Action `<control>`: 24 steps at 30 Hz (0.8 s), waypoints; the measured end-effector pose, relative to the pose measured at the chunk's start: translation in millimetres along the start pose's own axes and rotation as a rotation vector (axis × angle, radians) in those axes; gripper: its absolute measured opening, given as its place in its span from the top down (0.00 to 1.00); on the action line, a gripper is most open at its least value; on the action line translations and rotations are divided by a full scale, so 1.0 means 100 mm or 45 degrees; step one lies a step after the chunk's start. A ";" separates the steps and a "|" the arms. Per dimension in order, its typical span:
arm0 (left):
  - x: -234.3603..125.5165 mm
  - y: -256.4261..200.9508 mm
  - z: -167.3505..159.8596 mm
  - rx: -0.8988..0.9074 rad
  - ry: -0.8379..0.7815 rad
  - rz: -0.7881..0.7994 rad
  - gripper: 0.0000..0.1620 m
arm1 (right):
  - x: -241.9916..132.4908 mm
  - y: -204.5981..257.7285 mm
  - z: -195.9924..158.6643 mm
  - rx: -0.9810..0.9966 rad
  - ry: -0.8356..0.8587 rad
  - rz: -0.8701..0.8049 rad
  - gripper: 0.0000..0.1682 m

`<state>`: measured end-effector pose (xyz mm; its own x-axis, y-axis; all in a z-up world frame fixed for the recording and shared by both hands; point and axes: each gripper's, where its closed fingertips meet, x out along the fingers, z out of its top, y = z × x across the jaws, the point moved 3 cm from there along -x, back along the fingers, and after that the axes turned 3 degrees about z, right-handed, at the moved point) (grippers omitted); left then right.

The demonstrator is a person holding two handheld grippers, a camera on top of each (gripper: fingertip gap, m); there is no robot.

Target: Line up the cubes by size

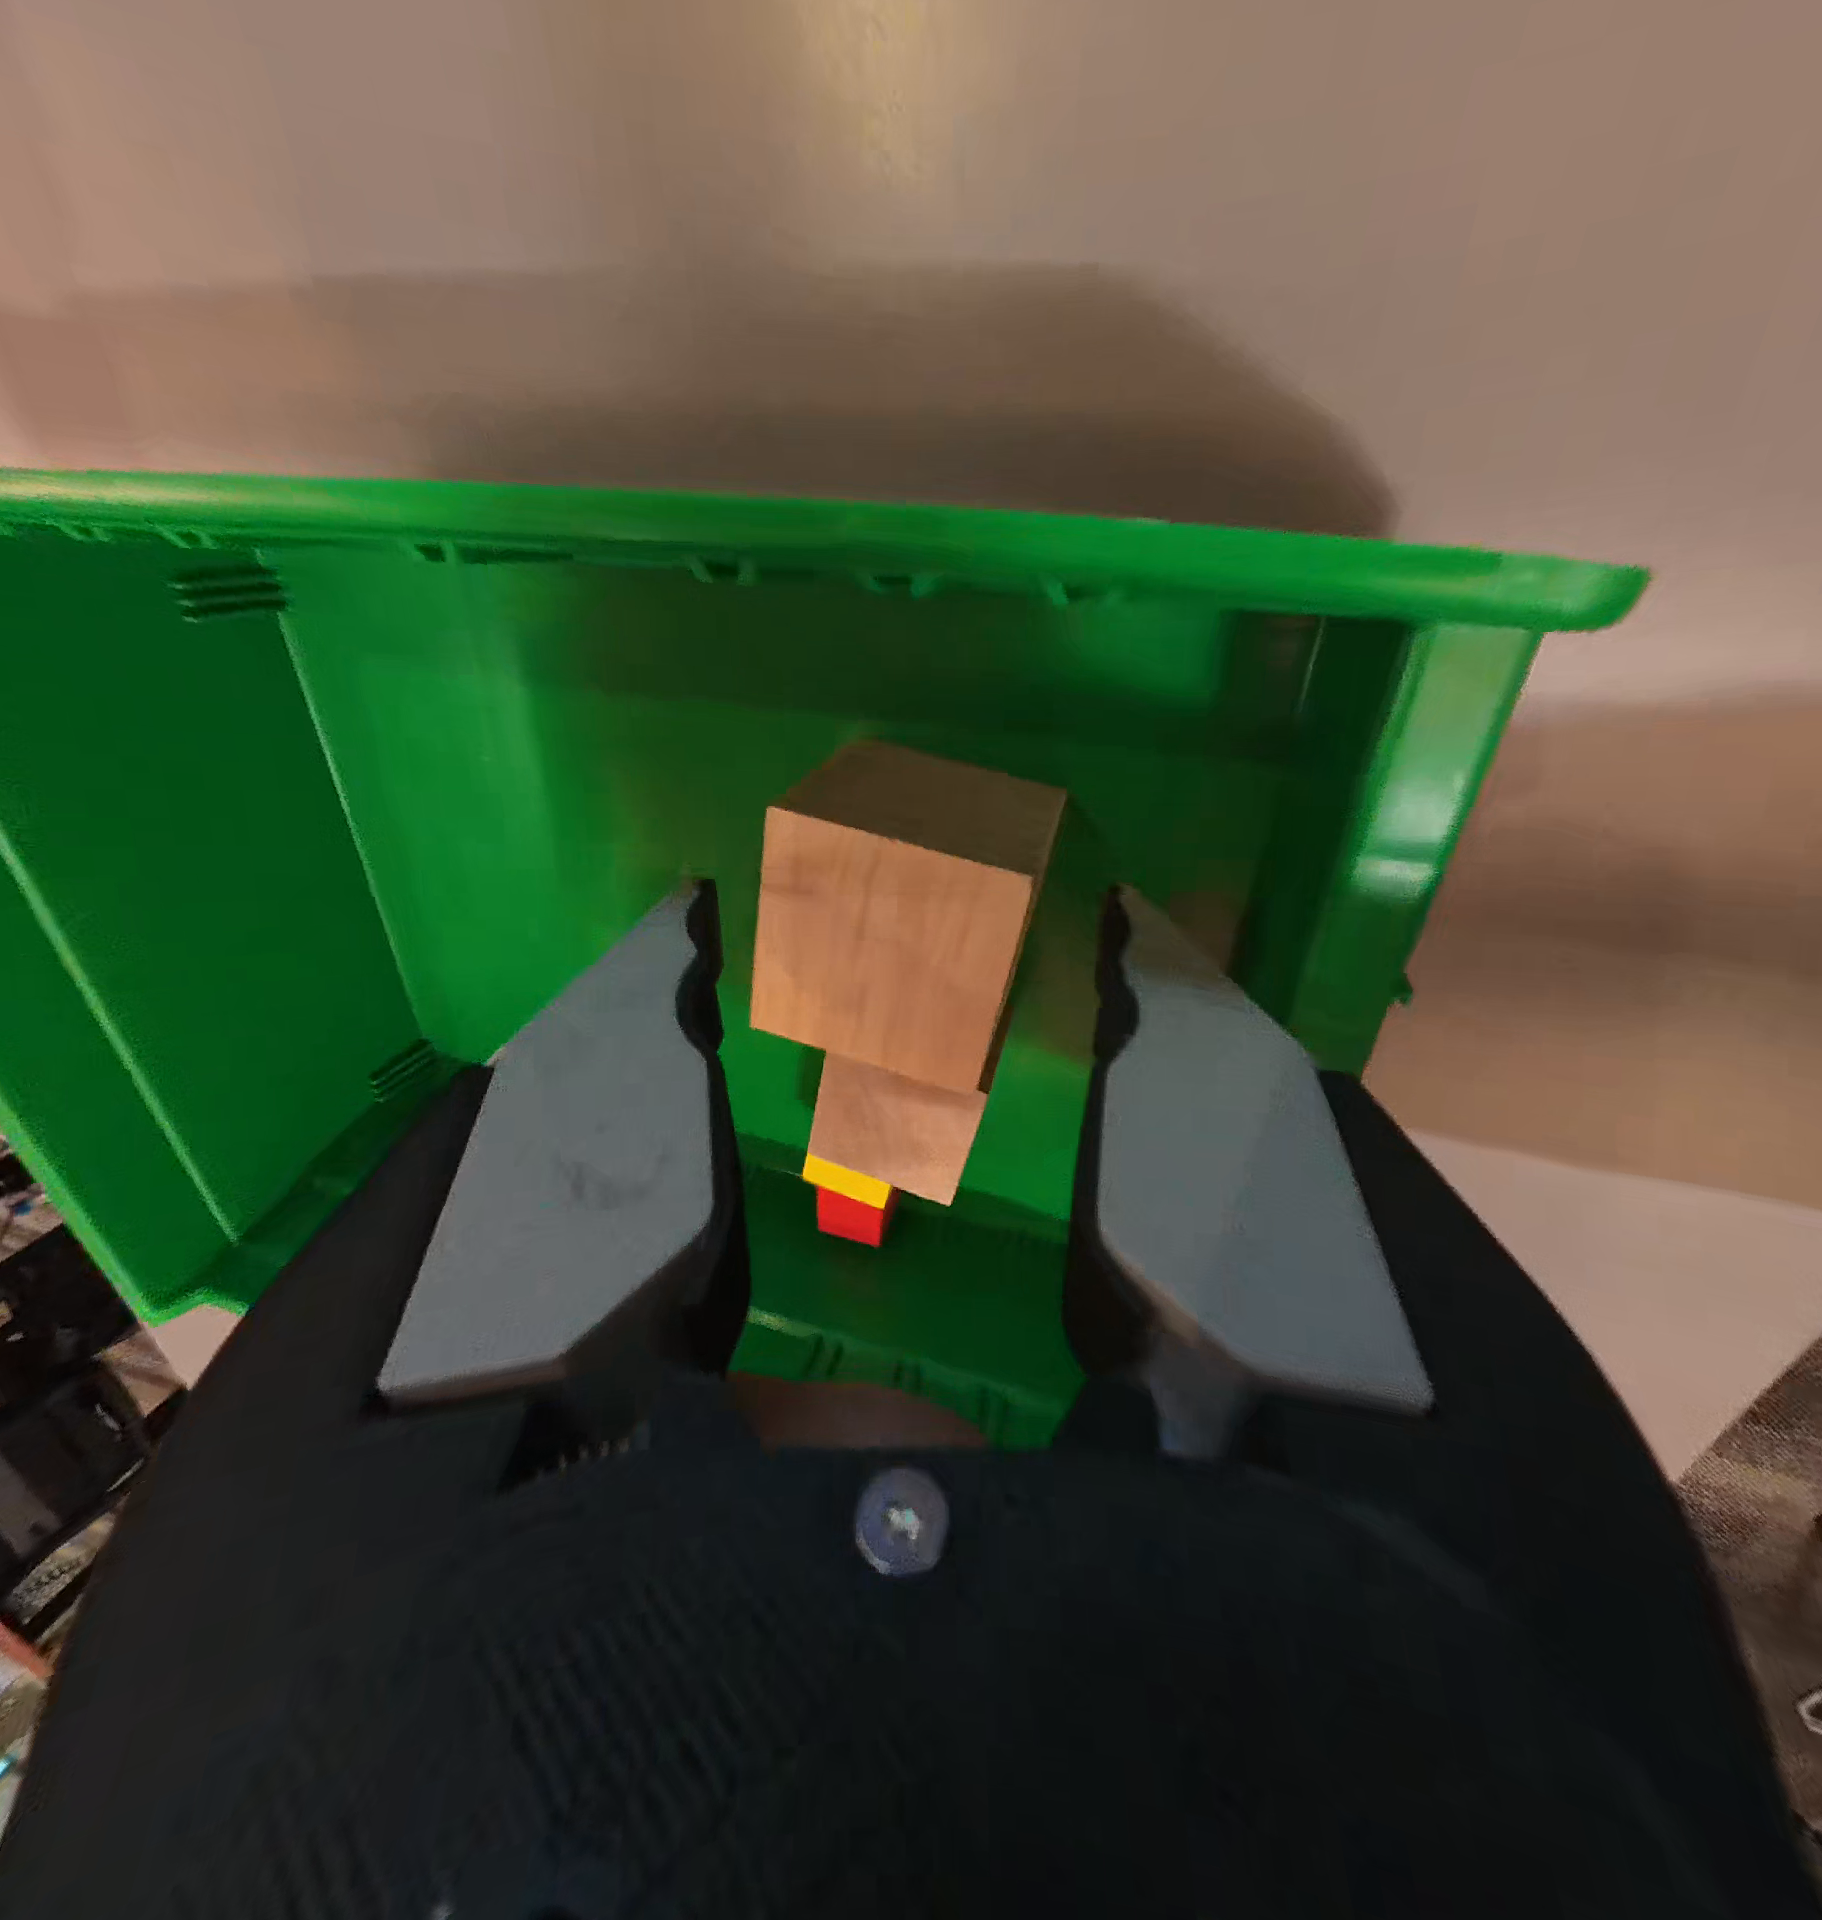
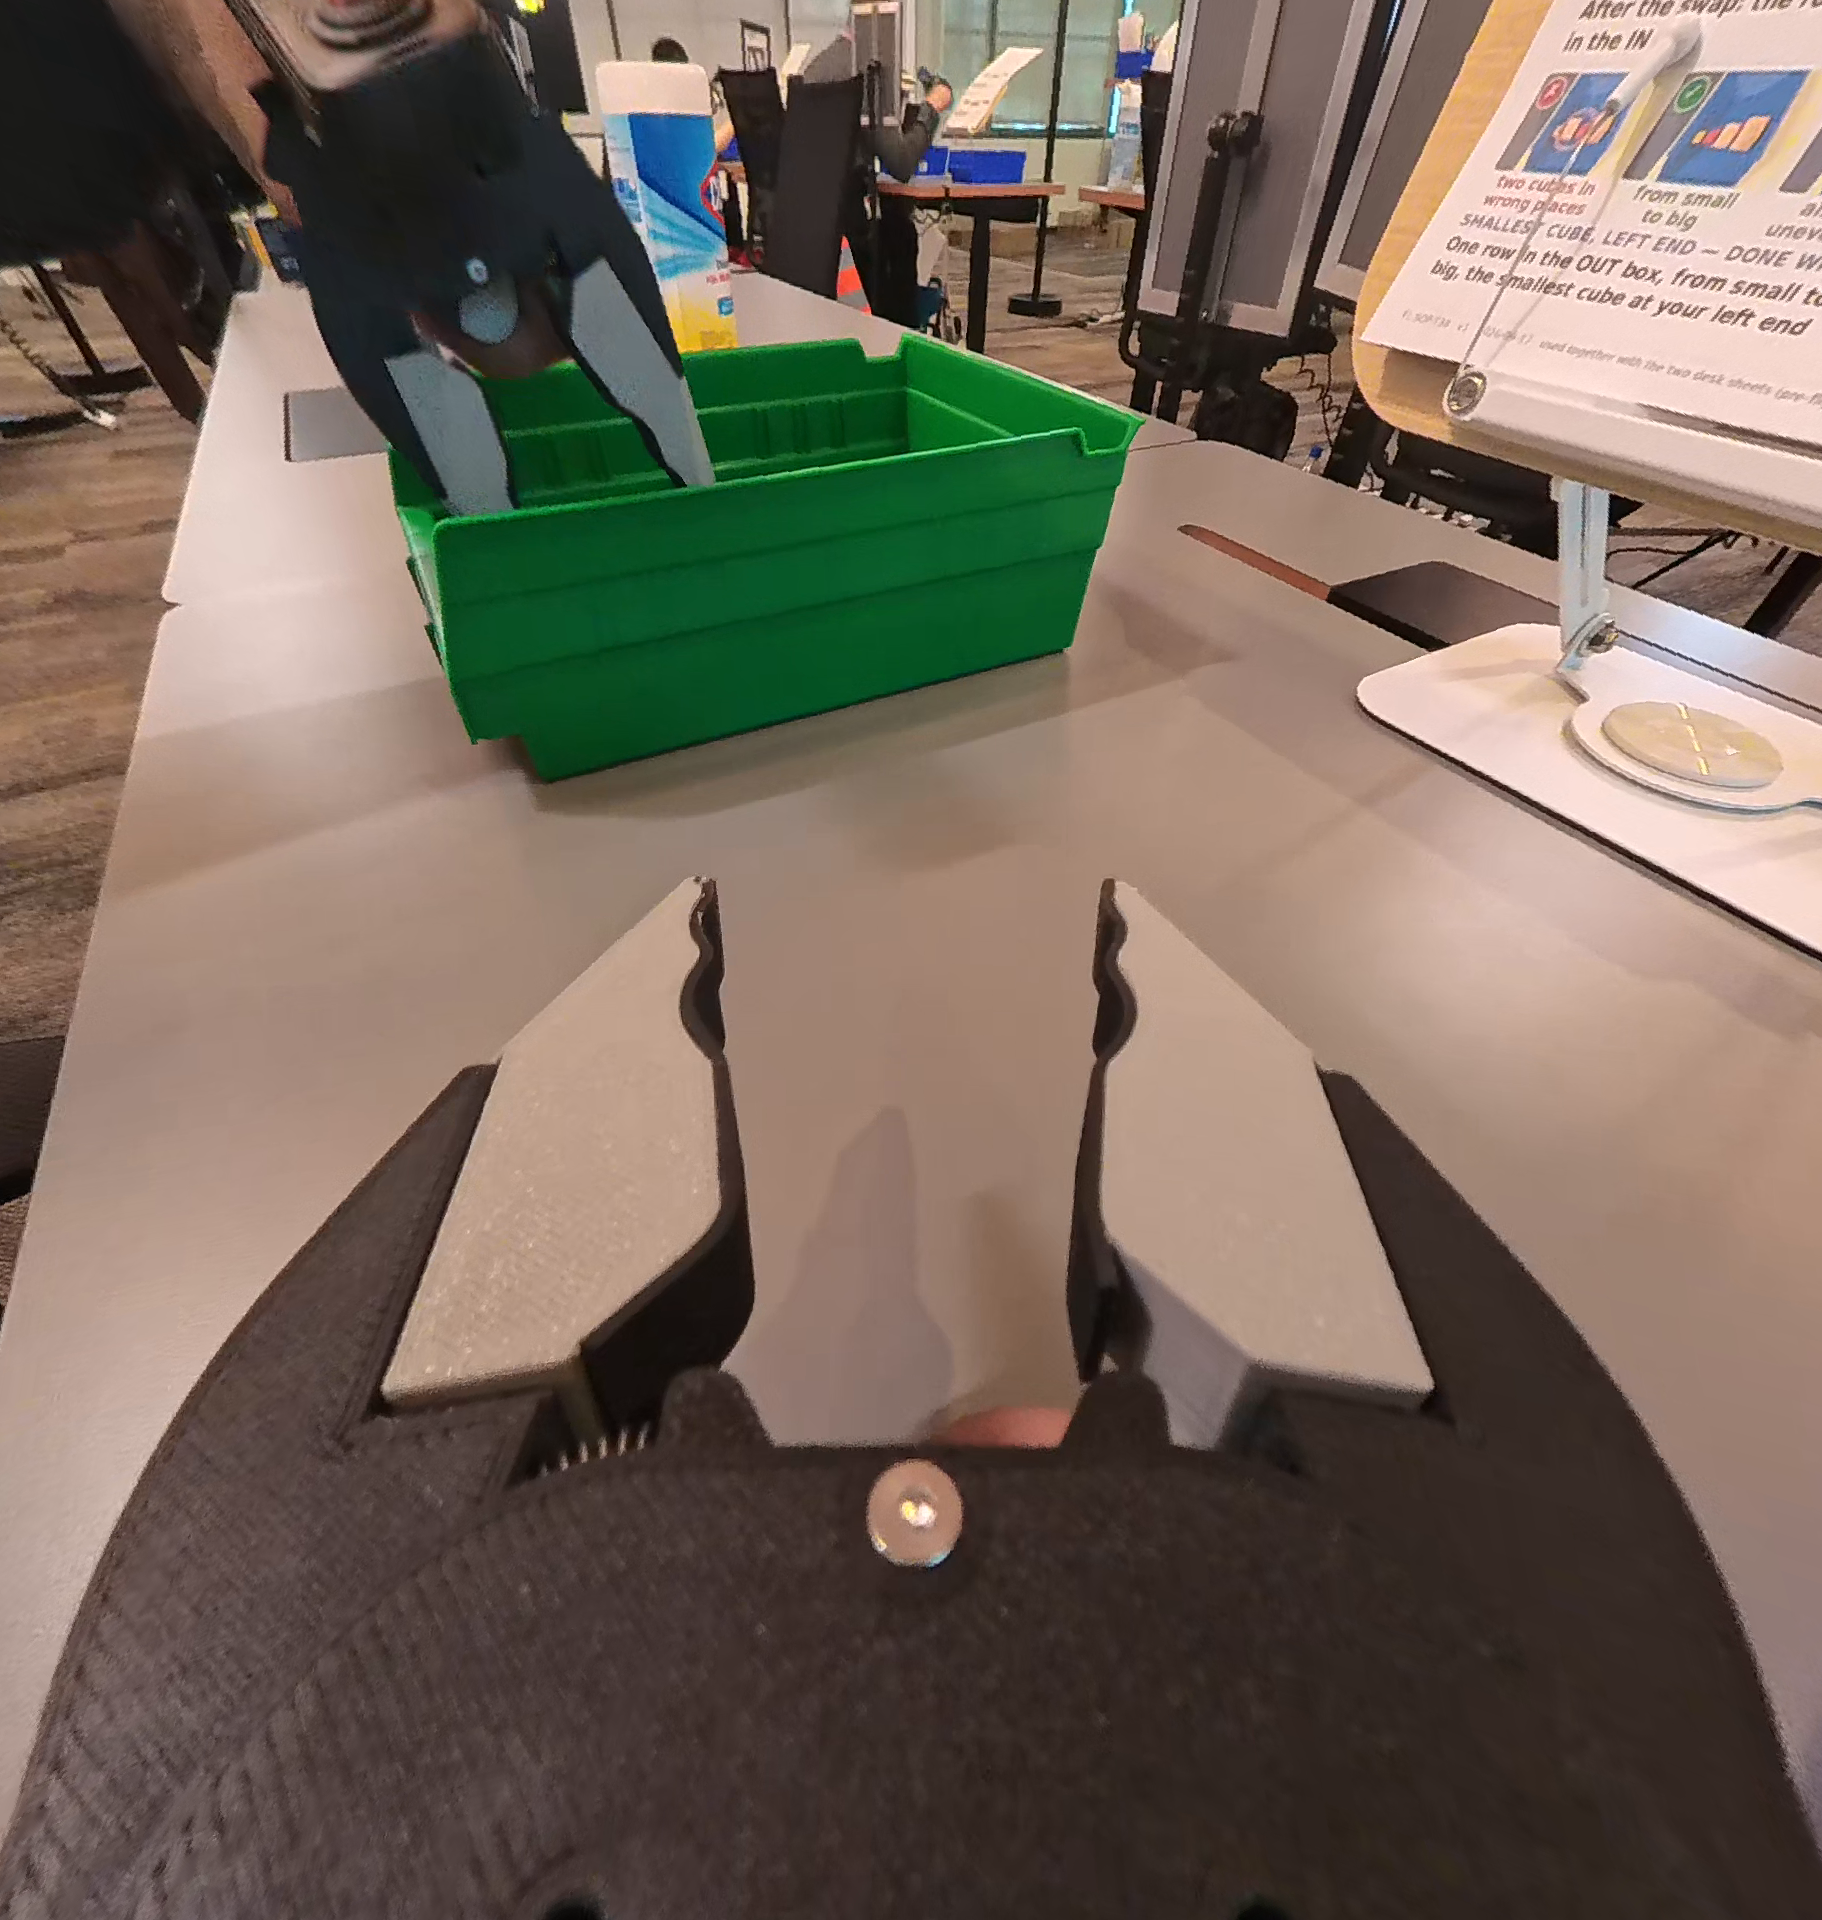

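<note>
In the left wrist view, cubes stand in a row inside a green bin (image 1: 263, 831): a small red cube (image 1: 853, 1218) nearest, a yellow cube (image 1: 842, 1176), a medium wooden cube (image 1: 902, 1132), then a large wooden cube (image 1: 891, 940) farthest. Part of another wooden cube (image 1: 1203, 925) peeks out behind the right finger. My left gripper (image 1: 907, 904) is open, its fingers on either side of the large cube without touching it. In the right wrist view the left gripper (image 2: 585, 488) reaches down into the green bin (image 2: 761, 603). My right gripper (image 2: 907, 904) is open and empty above the grey table (image 2: 886, 821).
A white document stand (image 2: 1634, 707) holding an instruction sheet stands on the table at the right. A wipes canister (image 2: 668, 197) stands behind the bin. The table's left edge (image 2: 107, 862) drops to carpet floor. A flat dark panel (image 2: 1437, 603) lies right of the bin.
</note>
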<state>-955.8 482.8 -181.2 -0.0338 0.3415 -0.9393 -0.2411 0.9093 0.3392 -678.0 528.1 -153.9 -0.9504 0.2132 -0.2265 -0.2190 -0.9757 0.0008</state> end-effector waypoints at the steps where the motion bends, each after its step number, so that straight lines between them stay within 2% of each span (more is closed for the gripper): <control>1: 0.02 0.00 -0.01 -0.002 0.000 -0.004 0.55 | 0.00 0.00 0.00 0.000 0.002 0.002 0.58; 4: 0.12 -0.01 -0.06 -0.019 0.041 -0.029 0.49 | 0.00 0.01 0.01 0.001 -0.001 0.008 0.59; 9: 0.33 -0.07 -0.20 0.015 0.158 -0.060 0.47 | -0.01 0.01 0.01 0.007 -0.007 0.004 0.59; 24: 0.34 -0.05 -0.19 0.025 0.171 -0.045 0.49 | -0.01 0.00 0.02 0.013 -0.012 0.005 0.59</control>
<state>-974.2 484.9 -215.9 -0.1557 0.2755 -0.9486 -0.2253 0.9251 0.3056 -677.2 527.8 -152.1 -0.9534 0.2095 -0.2173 -0.2172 -0.9760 0.0121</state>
